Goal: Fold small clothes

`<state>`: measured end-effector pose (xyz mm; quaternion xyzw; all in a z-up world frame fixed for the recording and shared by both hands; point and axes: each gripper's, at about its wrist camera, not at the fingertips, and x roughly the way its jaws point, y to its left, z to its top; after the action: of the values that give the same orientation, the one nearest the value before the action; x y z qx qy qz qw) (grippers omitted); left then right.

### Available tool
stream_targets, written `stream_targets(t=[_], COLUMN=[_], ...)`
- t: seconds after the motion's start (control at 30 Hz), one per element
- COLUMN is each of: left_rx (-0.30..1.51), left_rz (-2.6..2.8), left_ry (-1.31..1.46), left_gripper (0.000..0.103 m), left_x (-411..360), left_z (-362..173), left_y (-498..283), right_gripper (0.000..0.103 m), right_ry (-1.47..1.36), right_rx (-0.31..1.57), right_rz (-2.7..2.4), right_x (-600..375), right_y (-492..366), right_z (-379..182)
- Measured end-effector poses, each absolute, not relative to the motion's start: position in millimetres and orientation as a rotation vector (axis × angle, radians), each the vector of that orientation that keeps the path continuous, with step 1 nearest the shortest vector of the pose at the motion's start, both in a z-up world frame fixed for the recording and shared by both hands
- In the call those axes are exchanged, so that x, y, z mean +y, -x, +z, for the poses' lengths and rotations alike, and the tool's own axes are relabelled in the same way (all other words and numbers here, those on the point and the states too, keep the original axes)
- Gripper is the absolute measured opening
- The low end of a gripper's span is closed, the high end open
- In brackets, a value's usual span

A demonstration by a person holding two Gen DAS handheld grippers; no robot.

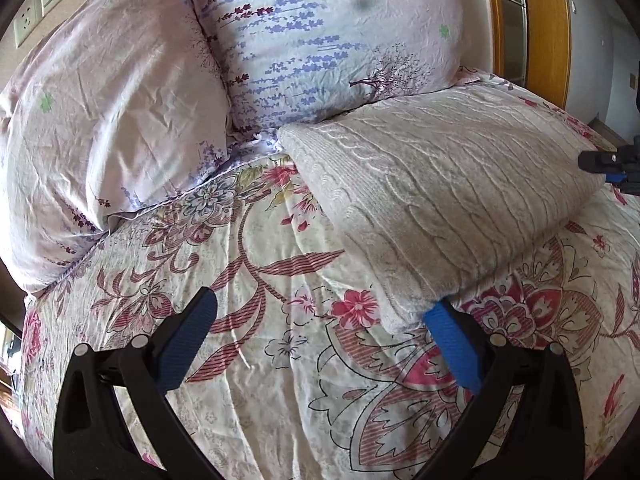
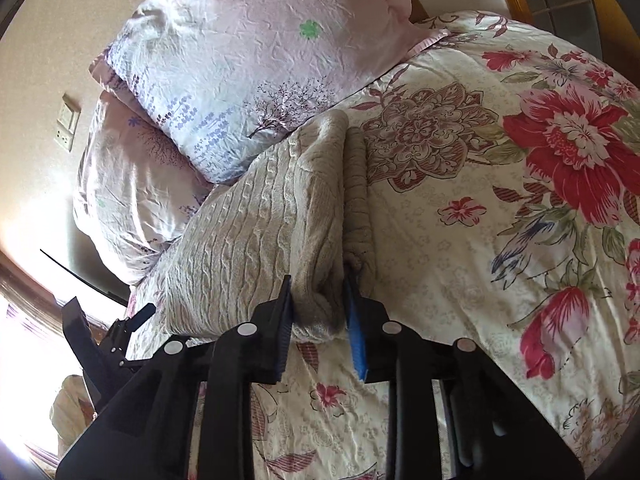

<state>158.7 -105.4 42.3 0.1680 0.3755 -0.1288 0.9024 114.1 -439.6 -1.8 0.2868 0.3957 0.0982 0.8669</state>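
A cream cable-knit sweater lies folded on the floral quilt. My left gripper is open and empty, just in front of the sweater's near corner. Its right pad touches the sweater's edge. In the right wrist view the sweater lies ahead and left. My right gripper is closed on the sweater's thick folded edge, which bulges between the pads. The right gripper also shows at the far right of the left wrist view.
Two lilac pillows lean against the wall behind the sweater. A wooden headboard stands at the back right. Wall sockets are at the upper left. The left gripper shows at the lower left of the right wrist view.
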Motion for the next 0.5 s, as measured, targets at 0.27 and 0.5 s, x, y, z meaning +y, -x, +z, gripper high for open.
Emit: stream_targets(t=[0.27,0.5], left_rx=[0.882,0.895], left_rz=[-0.267,-0.272], left_ry=[-0.214,-0.210], left_gripper=[0.101,0.101], left_x=[-87.4,-87.3], left_z=[33.3,30.9], left_y=[-175.4,-176.6], right_gripper=[0.018,0.022], right_ry=[-0.606,-0.647], right_rx=[0.849,0.865], right_rz=[0.184,0.190], right_x=[-437.6,-442.5], right_y=[-108.7,-111.9], right_z=[-16.0,-24.0])
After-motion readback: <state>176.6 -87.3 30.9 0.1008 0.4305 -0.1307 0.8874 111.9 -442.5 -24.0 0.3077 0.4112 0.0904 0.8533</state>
